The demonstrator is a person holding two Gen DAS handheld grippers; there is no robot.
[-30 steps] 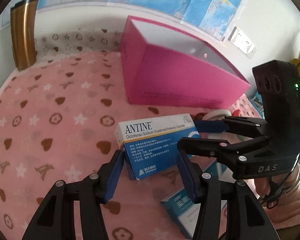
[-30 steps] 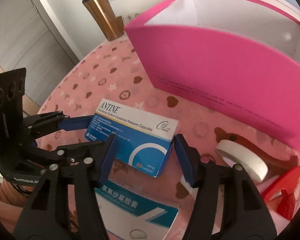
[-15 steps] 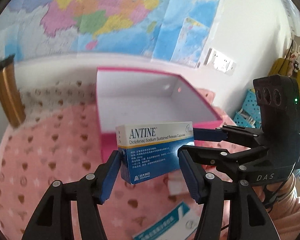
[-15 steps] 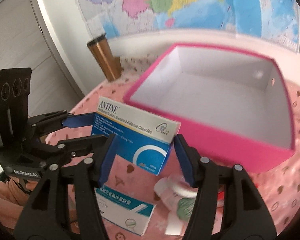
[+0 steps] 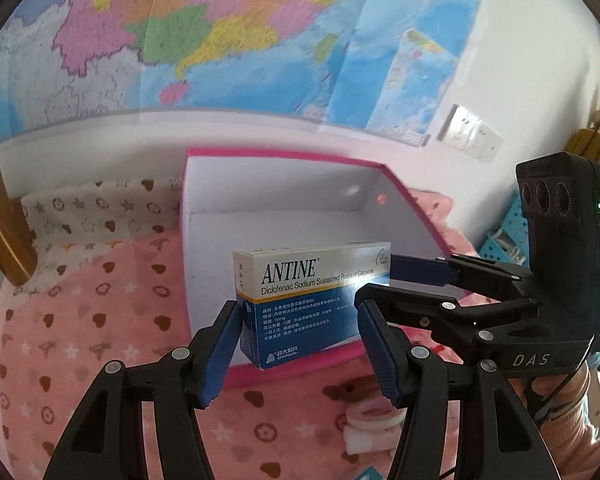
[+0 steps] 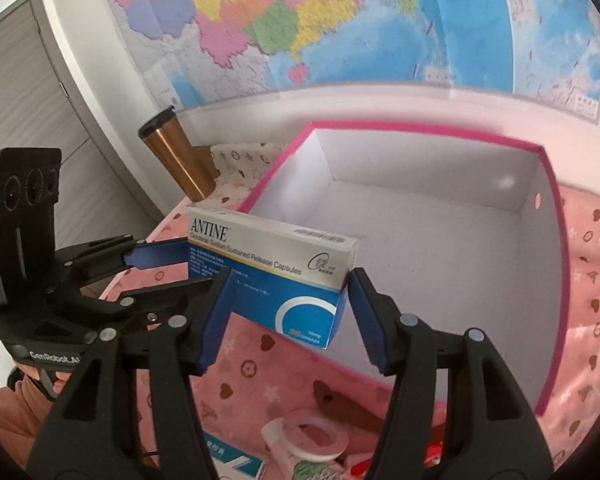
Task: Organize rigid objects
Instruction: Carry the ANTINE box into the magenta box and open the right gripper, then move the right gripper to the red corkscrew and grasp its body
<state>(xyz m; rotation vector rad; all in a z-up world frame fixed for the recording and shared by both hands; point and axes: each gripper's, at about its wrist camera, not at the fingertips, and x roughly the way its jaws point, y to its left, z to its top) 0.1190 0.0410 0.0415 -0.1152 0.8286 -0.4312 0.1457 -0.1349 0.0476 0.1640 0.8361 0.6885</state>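
A white and blue medicine box [image 5: 312,300] marked ANTINE hangs in the air, upright, in front of the near wall of an open pink storage box [image 5: 284,154] with a white inside. My left gripper [image 5: 300,344] is shut on it, with its blue pads at the box's lower ends. My right gripper [image 5: 380,286] comes in from the right and clamps the box's right end. In the right wrist view the medicine box [image 6: 276,276] sits between the pads of the right gripper [image 6: 288,312], and the left gripper [image 6: 188,270] holds its left end. The pink storage box [image 6: 420,128] looks empty.
A pink patterned blanket [image 5: 80,340] covers the surface. A gold tumbler [image 6: 180,160] stands at the back left by the wall. Below the grippers lie a roll of white tape [image 6: 312,436], a teal medicine box [image 6: 228,460] and a red item [image 6: 432,456]. A map hangs on the wall.
Both grippers have risen together with the medicine box, lifting it off the blanket toward the pink storage box. The inside of the storage box has come into view.
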